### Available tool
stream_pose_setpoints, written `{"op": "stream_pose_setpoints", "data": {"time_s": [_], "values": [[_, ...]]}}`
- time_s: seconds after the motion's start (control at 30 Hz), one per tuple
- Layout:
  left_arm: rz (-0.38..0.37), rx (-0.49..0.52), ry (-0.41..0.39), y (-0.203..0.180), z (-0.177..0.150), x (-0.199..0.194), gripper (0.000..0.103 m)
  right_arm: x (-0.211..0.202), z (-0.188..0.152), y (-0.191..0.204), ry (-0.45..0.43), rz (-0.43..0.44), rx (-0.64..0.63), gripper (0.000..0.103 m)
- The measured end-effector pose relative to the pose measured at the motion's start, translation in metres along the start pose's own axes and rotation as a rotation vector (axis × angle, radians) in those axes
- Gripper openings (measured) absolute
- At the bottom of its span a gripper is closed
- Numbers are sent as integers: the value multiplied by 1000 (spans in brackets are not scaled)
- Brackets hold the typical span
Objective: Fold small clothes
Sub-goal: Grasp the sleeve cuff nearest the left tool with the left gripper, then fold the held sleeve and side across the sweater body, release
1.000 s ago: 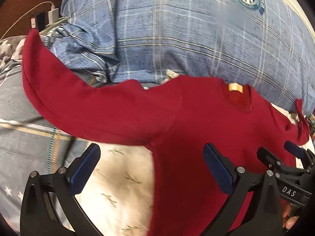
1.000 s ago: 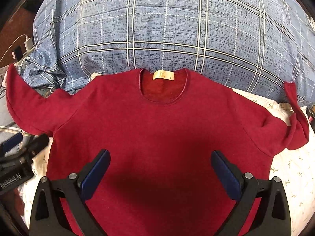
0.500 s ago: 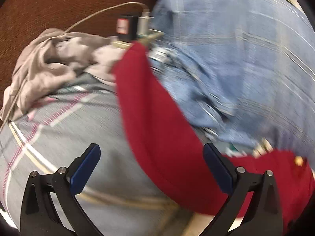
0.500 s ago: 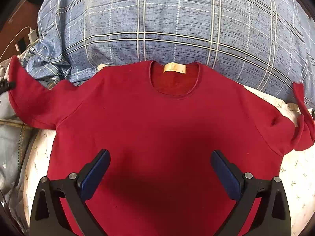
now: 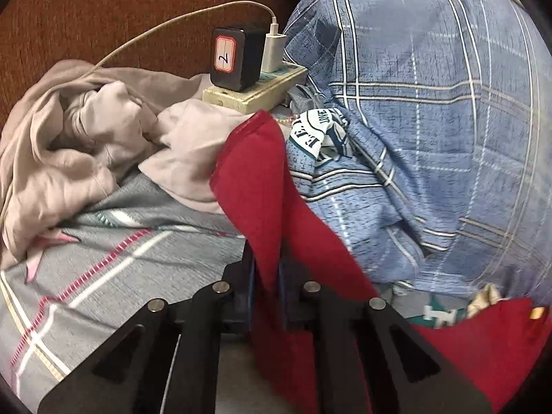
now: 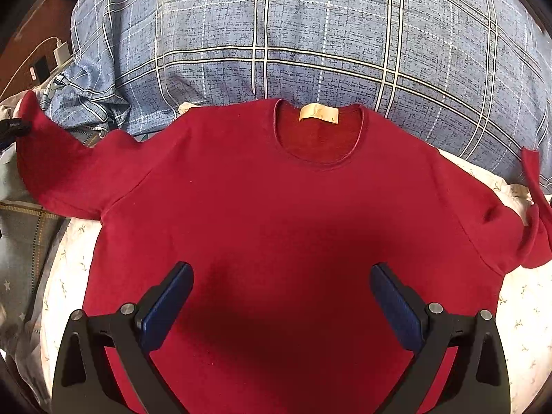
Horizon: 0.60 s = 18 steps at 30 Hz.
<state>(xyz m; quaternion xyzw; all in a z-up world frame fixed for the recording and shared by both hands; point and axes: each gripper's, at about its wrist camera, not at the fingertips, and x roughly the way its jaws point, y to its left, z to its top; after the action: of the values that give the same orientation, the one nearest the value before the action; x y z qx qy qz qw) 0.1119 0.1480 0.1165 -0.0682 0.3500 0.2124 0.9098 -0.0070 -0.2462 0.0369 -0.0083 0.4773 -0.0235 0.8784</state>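
Note:
A dark red sweater lies flat, front up, neck with a tan label toward the blue plaid pillow. Its left sleeve stretches out to the far left, and my left gripper is shut on it near the cuff; that gripper also shows as a dark tip at the sleeve end in the right wrist view. My right gripper is open and empty, hovering over the lower middle of the sweater body. The right sleeve is folded back on itself at the far right.
A big blue plaid pillow lies behind the sweater. A beige crumpled cloth, a power strip with a black adapter and white charger sit at the left by the brown headboard. Grey patterned bedding and a floral white sheet lie beneath.
My left gripper moved left from the sweater's side to the left sleeve end and closed on it. My right gripper stayed open over the sweater body, drawing back slightly.

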Motion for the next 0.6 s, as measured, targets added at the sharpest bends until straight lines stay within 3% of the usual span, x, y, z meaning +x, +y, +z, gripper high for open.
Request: {"op": "stream_pose_setpoints", "data": {"time_s": [0.1, 0.3, 0.43, 0.6], "values": [[-52, 25, -38, -10, -5, -25, 8, -3, 0, -3, -7, 1, 11, 102], [-286, 133, -84, -85, -39, -96, 8, -13, 4, -26, -33, -6, 81, 102], [-452, 226, -42, -154, -62, -112, 8, -17, 4, -44, -40, -19, 119, 102], [-576, 306, 60, -239, -112, -120, 8, -21, 2, -66, -45, -45, 155, 102]]}}
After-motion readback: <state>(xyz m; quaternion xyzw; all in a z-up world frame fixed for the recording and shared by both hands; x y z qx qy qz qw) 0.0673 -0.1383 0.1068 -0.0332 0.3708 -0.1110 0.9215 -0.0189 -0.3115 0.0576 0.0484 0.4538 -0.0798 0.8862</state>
